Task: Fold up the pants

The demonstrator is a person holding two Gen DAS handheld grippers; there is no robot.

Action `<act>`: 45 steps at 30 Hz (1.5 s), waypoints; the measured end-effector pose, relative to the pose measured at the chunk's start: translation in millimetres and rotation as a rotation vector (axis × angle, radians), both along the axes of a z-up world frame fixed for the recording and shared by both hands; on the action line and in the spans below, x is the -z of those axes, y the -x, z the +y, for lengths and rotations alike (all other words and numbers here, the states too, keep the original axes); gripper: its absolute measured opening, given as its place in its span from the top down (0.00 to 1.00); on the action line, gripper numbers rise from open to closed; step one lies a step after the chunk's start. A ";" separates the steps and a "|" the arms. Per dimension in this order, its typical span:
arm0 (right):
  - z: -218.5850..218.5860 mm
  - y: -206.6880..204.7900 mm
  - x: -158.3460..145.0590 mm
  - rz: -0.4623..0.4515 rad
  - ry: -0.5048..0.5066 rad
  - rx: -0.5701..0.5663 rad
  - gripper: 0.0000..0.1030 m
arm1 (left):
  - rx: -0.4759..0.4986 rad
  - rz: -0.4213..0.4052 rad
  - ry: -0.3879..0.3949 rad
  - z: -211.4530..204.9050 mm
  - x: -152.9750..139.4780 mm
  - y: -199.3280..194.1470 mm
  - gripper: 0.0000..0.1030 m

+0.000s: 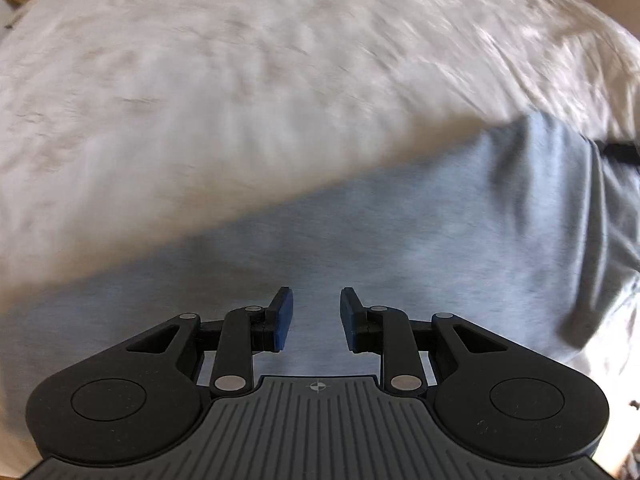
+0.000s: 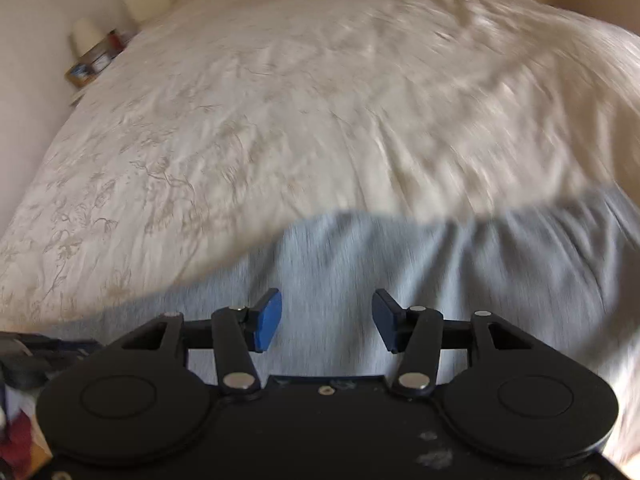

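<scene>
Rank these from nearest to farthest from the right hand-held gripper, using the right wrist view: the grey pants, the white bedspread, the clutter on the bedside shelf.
1. Grey pants: directly under the right hand-held gripper, nothing between its open jaws.
2. White bedspread: beyond the pants, filling the middle.
3. Bedside shelf clutter: far upper left, beside the bed.

Each black tool (image 1: pixel 316 318) (image 2: pixel 326 320) bears blue pads, silver rivets — the left's base is ribbed grey.
</scene>
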State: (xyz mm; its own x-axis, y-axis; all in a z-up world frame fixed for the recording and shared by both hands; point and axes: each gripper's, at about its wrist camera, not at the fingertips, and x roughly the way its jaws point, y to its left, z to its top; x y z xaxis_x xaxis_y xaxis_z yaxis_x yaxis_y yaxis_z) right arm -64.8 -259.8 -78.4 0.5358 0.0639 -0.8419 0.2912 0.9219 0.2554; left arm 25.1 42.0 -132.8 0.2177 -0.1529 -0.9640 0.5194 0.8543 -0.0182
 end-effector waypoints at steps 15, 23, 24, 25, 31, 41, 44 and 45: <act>-46.7 -91.1 63.1 0.073 0.010 -0.482 0.25 | -0.092 0.032 -0.165 -21.1 51.2 27.4 0.75; -21.4 -31.7 49.1 -0.083 0.182 -0.609 0.91 | -0.057 -0.053 -0.126 -43.4 2.5 23.7 0.76; -16.7 -22.0 45.5 -0.105 0.215 -0.625 0.91 | -0.053 -0.080 -0.099 -46.7 -9.8 19.8 0.75; -12.2 -12.9 42.1 -0.124 0.241 -0.642 0.91 | -0.051 -0.109 -0.072 -51.4 -22.5 14.5 0.75; 2.8 23.0 52.4 -0.123 0.243 -0.691 0.94 | -0.054 -0.191 0.025 -99.6 -50.3 -33.6 0.75; -26.4 8.7 40.5 -0.125 0.151 -0.543 0.84 | 0.034 0.021 -0.075 -168.1 22.5 -68.2 0.75; -44.0 1.3 30.4 -0.121 0.124 -0.481 0.77 | 0.070 0.066 -0.018 -164.9 22.9 -48.0 0.76; -50.0 -1.0 28.1 -0.122 0.112 -0.463 0.74 | 0.083 0.075 0.004 -163.1 21.0 -39.6 0.76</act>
State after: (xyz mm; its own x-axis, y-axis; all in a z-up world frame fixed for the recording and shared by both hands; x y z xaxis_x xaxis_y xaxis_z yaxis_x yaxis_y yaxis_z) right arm -63.8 -309.8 -106.6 0.5673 0.2314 -0.7903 -0.1817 0.9712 0.1539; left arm 64.7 -121.1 -153.7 0.1315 -0.1718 -0.9763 0.5858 0.8080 -0.0633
